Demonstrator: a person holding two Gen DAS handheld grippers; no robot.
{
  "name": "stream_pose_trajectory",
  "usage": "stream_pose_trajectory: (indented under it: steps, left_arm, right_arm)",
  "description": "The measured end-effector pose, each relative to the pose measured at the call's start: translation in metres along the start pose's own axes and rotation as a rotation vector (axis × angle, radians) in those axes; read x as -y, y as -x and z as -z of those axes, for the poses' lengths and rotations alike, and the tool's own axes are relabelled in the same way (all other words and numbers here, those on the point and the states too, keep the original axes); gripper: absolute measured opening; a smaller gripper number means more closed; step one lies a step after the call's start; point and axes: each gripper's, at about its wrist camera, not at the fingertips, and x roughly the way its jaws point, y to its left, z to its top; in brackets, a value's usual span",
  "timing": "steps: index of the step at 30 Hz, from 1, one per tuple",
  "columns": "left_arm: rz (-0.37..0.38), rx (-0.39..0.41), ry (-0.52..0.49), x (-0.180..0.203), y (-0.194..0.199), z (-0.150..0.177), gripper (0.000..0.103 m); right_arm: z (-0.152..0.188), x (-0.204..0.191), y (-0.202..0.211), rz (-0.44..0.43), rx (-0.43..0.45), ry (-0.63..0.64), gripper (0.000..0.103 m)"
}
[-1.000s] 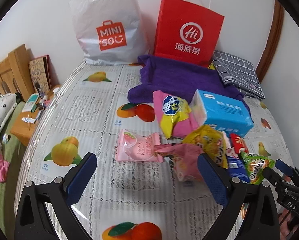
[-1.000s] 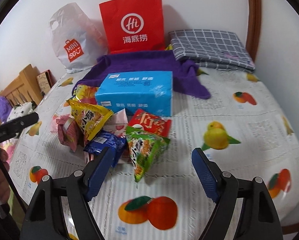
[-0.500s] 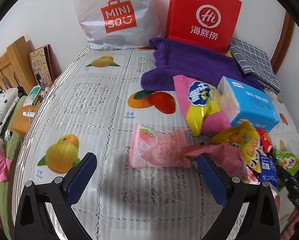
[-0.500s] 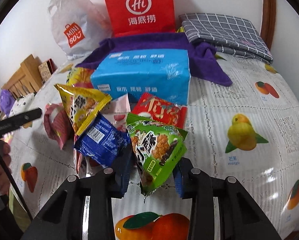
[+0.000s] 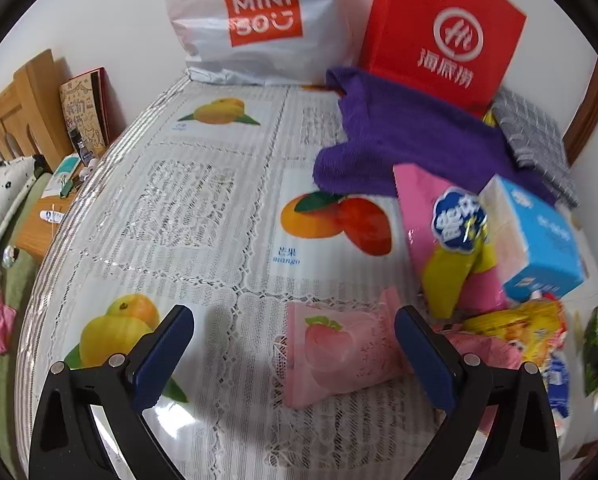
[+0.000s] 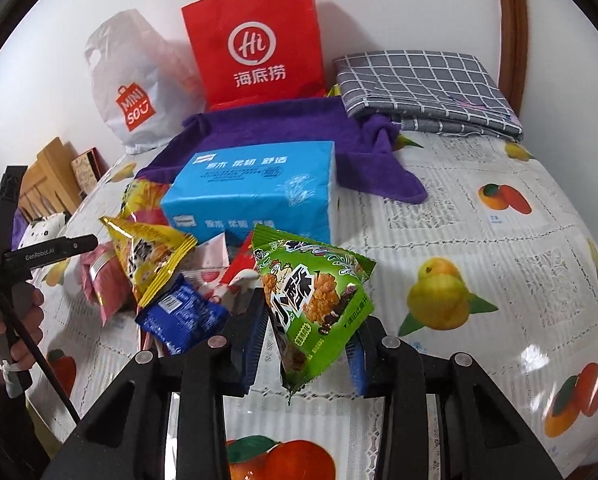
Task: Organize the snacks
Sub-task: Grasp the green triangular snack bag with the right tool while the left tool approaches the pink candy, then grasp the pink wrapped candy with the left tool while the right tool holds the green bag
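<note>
Right gripper point(image 6: 307, 344): clamped on green snack packet point(image 6: 313, 300), lower centre | Left gripper point(image 5: 295, 356): jaws apart over pink peach packet point(image 5: 339, 354), lower centre | Snack pile beside blue tissue pack point(image 6: 255, 196)

The table cover point(image 5: 203, 200) is white lace printed with yellow and orange fruit. A purple towel point(image 6: 267, 132), a red paper bag point(image 6: 255, 44), a grey checked cloth point(image 6: 419, 80), a blue tissue pack point(image 6: 255, 192), a green snack packet point(image 6: 315, 300) and a pink peach-printed packet point(image 5: 339, 352).
</note>
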Motion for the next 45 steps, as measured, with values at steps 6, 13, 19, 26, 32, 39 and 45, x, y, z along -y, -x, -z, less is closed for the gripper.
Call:
stream_pose_trajectory:
  steps: [6,13,19,26,32,39,45]
  left_arm:
    - [0.003,-0.017,-0.047,0.013,-0.011,0.008,0.101]
    - [0.021,0.009,-0.087,0.018,-0.004,0.013,0.061]
    - [0.049,0.008,-0.074,0.014,0.008,0.017,0.030]
    - [0.057,0.055,-0.062,0.007,0.040,0.028,0.029]
    - [0.087,0.094,-0.049,0.008,0.070,0.035,0.029]
    - [0.119,0.126,-0.097,0.033,0.095,0.039,0.029]
    - [0.196,0.123,-0.105,0.055,0.106,0.033,0.029]
  right_arm:
    - [-0.003,0.002,-0.004,0.012,0.000,-0.002,0.036]
    - [-0.002,0.000,-0.002,0.019,0.001,-0.001,0.036]
    - [0.001,-0.001,0.009,0.034,0.014,0.000,0.036]
    - [0.004,0.002,0.037,0.046,0.061,-0.029,0.036]
    - [0.006,0.000,0.056,0.044,0.089,-0.034,0.036]
    - [0.007,-0.009,0.074,0.038,0.115,-0.019,0.036]
    - [0.004,-0.013,0.081,0.033,0.116,-0.020,0.036]
